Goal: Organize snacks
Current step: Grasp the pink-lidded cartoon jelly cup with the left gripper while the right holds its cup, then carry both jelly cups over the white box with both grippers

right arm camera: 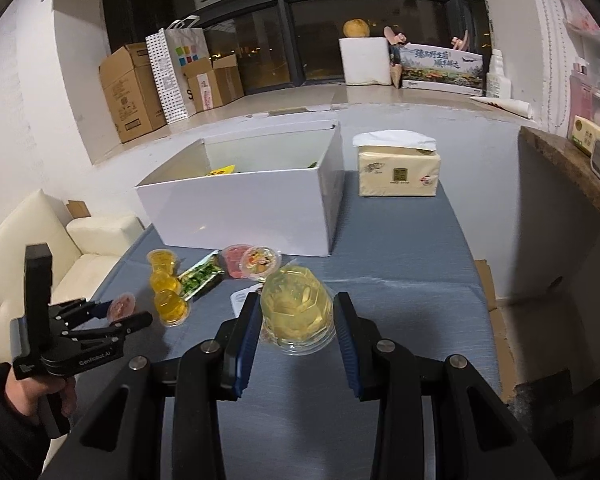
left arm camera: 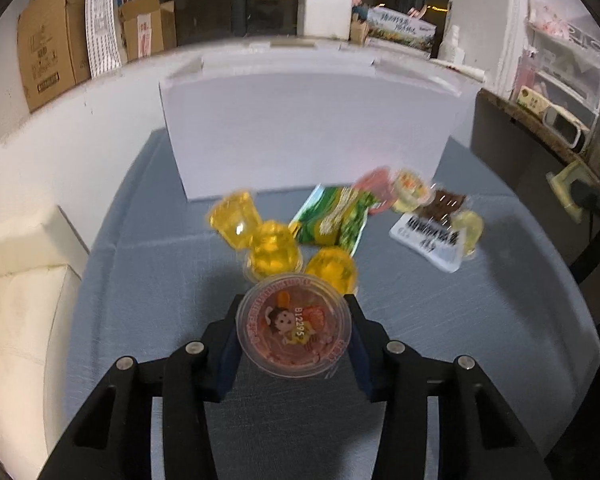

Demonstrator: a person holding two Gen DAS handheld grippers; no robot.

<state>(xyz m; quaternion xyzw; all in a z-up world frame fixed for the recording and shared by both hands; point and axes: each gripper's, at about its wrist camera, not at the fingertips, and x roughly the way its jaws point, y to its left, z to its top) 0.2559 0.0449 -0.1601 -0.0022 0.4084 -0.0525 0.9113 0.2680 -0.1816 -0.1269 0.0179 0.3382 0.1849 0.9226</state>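
We grip a pink jelly cup point(left arm camera: 294, 325) w/ left gripper point(left arm camera: 294, 330); right gripper point(right arm camera: 298, 330), seemingly closed on a pale jelly cup point(right arm camera: 297, 309), near the white box point(right arm camera: 236, 210).

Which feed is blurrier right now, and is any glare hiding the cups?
Left wrist view: motion blur smears the yellow jelly cups and green packet; the pink jelly cup in the left claw stays sharp. Right wrist view: crisp; only small highlights on the pale jelly cup.
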